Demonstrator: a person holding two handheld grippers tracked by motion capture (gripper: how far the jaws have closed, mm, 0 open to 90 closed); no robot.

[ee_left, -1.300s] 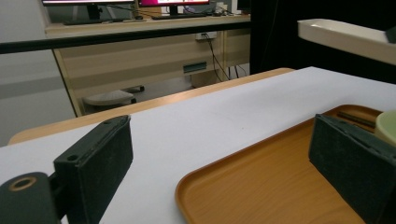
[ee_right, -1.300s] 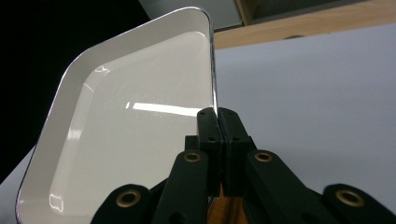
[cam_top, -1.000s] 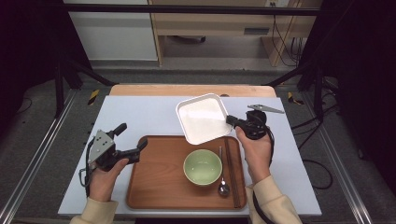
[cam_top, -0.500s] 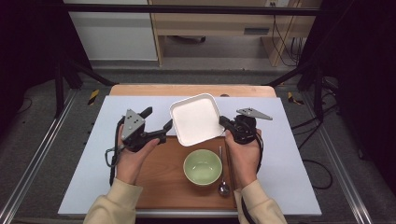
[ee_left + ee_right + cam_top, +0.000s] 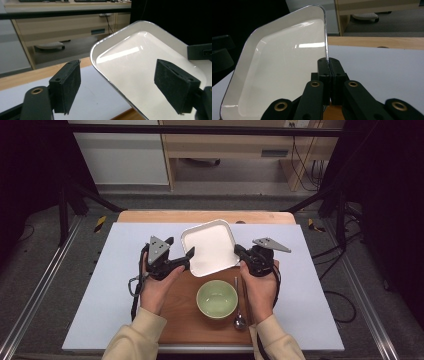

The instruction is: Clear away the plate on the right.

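Apparently right gripper (image 5: pixel 328 65) pinches plate (image 5: pixel 279 62) rim; left gripper (image 5: pixel 125 85) agape.

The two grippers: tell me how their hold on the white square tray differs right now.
The right gripper has its jaws shut on the rim of the white square tray; the left gripper has its jaws open, set either side of the opposite rim without clamping it. The right gripper alone carries the tray; the left only reaches for it. Both sit above the brown wooden board.
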